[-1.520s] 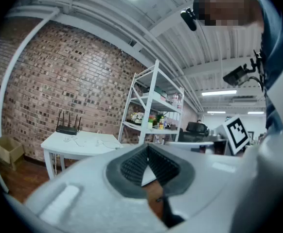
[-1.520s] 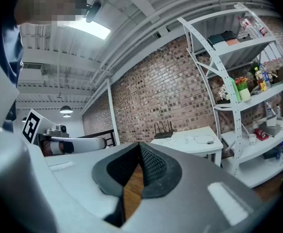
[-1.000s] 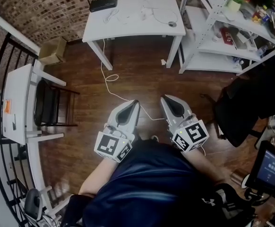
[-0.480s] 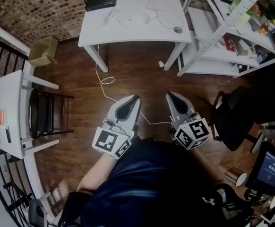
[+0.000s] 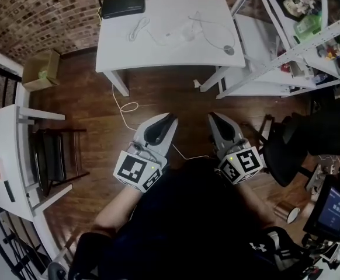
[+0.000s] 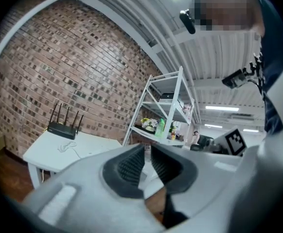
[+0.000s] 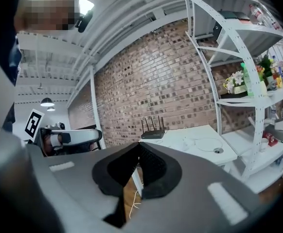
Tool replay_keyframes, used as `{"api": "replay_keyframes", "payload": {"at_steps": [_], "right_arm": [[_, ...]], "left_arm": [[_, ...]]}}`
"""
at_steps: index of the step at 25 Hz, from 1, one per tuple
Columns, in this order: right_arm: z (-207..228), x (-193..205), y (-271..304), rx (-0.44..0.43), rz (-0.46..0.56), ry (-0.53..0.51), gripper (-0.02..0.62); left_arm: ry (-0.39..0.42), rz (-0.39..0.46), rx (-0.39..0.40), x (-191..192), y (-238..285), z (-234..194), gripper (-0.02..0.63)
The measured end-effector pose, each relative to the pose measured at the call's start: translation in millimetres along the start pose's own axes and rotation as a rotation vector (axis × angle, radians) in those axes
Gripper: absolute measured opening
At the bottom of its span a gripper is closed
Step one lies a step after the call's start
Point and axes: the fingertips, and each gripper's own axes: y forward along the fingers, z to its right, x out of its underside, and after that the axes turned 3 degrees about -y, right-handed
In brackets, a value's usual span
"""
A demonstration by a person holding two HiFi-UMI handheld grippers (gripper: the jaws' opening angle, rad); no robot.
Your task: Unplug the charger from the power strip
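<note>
White and very small at this range, the charger (image 5: 186,32) is seen as a pale block among thin cords near the middle of the surface (image 5: 158,57); the power strip cannot be told apart from it. A coiled cable (image 5: 136,28) lies to its left, a black router (image 5: 122,4) stands at the far left corner against the brick wall (image 5: 35,10), and a small round grey piece (image 5: 229,50) sits close to the right edge. The near edge of the surface is bare.

A metal shelf rack (image 5: 287,57) is set just beside the right edge, so little room is left on that side. A cardboard box (image 5: 40,69) rests on the wooden floor (image 5: 94,98) off the left corner. A white floor cord (image 5: 126,107) drops by the near left leg, loops on the boards and runs on between the two tools. Otherwise the floor in front of the near edge is open.

The left tongs (image 5: 170,116) and right tongs (image 5: 212,115) are held side by side over that floor, well apart from the surface and pointed toward its near edge. In the left gripper view a narrow gap is shown between the ribbed pads; these jaws have just been opening, and nothing is between them. In the right gripper view the pads are pressed together on nothing.

Further left a dark chair (image 5: 56,156) is tucked at a second white desk (image 5: 3,150); a black office chair (image 5: 287,150) stands near the right tongs.
</note>
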Motion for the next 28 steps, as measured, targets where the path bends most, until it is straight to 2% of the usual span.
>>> {"api": "replay_keyframes", "payload": {"at_steps": [5, 9, 12, 15, 22, 28], "right_arm": [[25.4, -3.3, 32.0, 0.058, -0.031, 0.036, 0.011], [52.5, -6.7, 59.2, 0.071, -0.037, 0.036, 0.011], [67.4, -10.7, 87.3, -0.001, -0.026, 0.021, 0.011], [75.3, -24.9, 121.0, -0.101, 0.004, -0.065, 0.009], [153.3, -35.9, 192.9, -0.137, -0.045, -0.009, 0.011], [205.6, -31.0, 229.6, -0.165, -0.110, 0.031, 0.038]], "left_arm": [[-0.012, -0.014, 0.019, -10.0, 27.3, -24.8, 0.043], [-0.021, -0.036, 0.016, -5.0, 54.0, -39.9, 0.044], [-0.013, -0.046, -0.004, -0.7, 76.2, -55.8, 0.048], [0.005, -0.052, -0.041, -3.4, 105.7, -76.5, 0.048], [0.054, -0.047, -0.132, -27.9, 195.4, -113.0, 0.048], [0.065, -0.077, -0.191, -27.0, 252.0, -130.8, 0.052]]}}
